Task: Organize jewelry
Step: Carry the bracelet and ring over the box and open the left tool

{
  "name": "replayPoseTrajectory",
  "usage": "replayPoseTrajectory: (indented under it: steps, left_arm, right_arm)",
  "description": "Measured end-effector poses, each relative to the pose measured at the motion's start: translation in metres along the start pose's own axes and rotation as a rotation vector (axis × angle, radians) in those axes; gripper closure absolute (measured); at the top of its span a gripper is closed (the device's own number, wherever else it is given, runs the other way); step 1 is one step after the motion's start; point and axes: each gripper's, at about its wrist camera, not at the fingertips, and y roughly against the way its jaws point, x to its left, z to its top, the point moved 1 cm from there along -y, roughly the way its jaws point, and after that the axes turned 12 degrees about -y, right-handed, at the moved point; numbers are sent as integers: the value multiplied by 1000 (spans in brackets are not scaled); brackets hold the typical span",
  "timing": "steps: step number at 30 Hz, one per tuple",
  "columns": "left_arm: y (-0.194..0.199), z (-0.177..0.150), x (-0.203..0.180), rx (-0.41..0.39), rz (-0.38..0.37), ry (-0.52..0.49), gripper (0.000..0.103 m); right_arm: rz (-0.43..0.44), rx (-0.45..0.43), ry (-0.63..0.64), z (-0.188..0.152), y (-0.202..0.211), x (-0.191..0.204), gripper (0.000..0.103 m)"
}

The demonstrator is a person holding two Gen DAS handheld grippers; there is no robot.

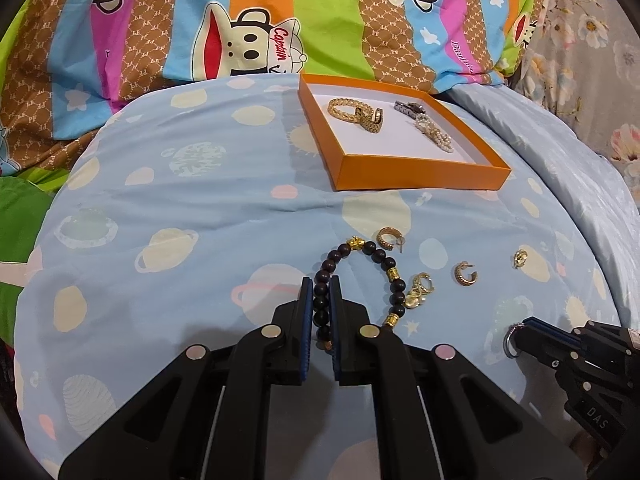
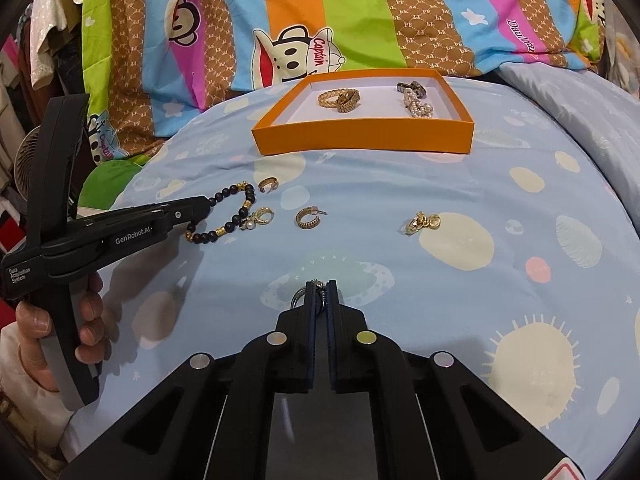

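The dark beaded bracelet (image 1: 352,280) is lying on the blue planet-print bed cover (image 1: 200,208), and the left tool (image 1: 321,284) is closing almost fully on its left stretch of beads, pinching them between the blue pads. The right tool (image 2: 320,286) is gripping a small silver ring (image 2: 298,298) with its fingers nearly shut, low over the cover. Gold earrings are sitting loose nearby: one hoop (image 1: 387,238) just beyond the bracelet, another (image 1: 466,274) to its right, and a pearl cluster (image 1: 418,290) touching the beads. The orange box (image 1: 420,176) farther back is already holding a gold chain bracelet (image 1: 344,110), a watch and a pearl piece.

Lifting the bracelet is likely to drag the touching pearl cluster along or fling it off. The thin ring could twist out of its narrow pinch.

"GenRobot.AI" and "Data Acquisition System" are showing on the left tool's body; the striped blanket (image 2: 320,8) is reading "Captain".
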Motion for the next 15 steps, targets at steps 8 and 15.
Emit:
replayPoseTrajectory:
  steps: [8, 15]
  left_arm:
    - [20, 7, -6, -57, -34, -6, 96]
    - [46, 21, -15, -119, -54, -39, 96]
  right_arm:
    - [2, -47, -18, 11, 10, -5, 99]
    - [-2, -98, -7, 39, 22, -10, 99]
